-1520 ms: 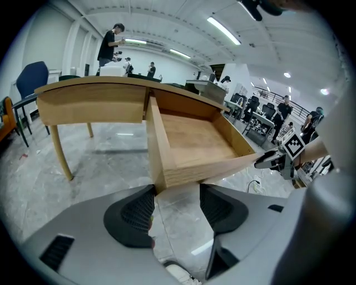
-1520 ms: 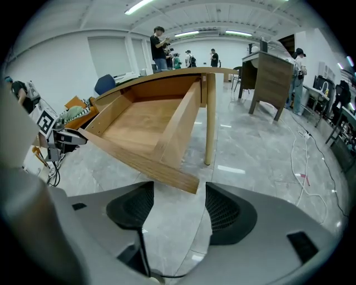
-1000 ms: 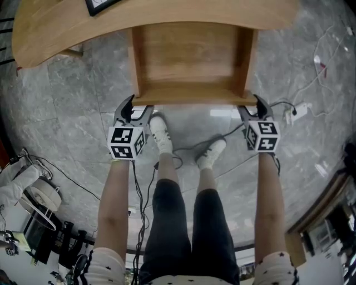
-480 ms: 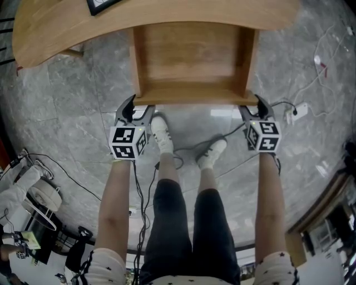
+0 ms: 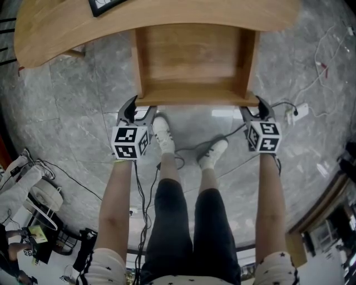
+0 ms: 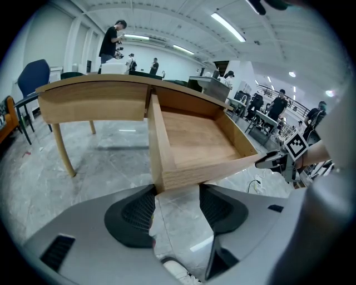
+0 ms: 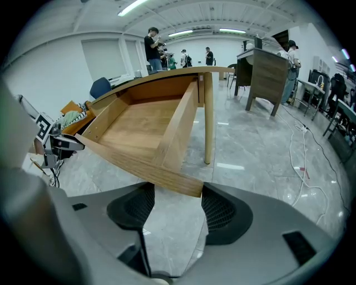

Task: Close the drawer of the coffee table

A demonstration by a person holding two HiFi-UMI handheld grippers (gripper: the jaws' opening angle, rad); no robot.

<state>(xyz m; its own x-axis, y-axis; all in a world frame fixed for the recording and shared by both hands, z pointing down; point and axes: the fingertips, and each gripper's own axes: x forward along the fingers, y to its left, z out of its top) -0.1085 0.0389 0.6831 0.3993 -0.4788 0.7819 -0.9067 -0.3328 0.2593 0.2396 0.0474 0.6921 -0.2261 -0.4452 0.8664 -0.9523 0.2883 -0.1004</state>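
The wooden coffee table runs across the top of the head view. Its drawer stands pulled out toward me and is empty. My left gripper sits at the front left corner of the drawer front, jaws apart. In the left gripper view that corner lies at the tips of the left gripper. My right gripper is at the front right corner, also open. The right gripper view shows the front board's end across the tips of the right gripper.
My two legs and white shoes stand on the grey marble floor just below the drawer, among cables. A white power strip lies at the right. A black frame rests on the table. A table leg stands beside the drawer.
The grippers stay at the same corners of the drawer and the drawer is out just as far. Only the view has shifted a few pixels.
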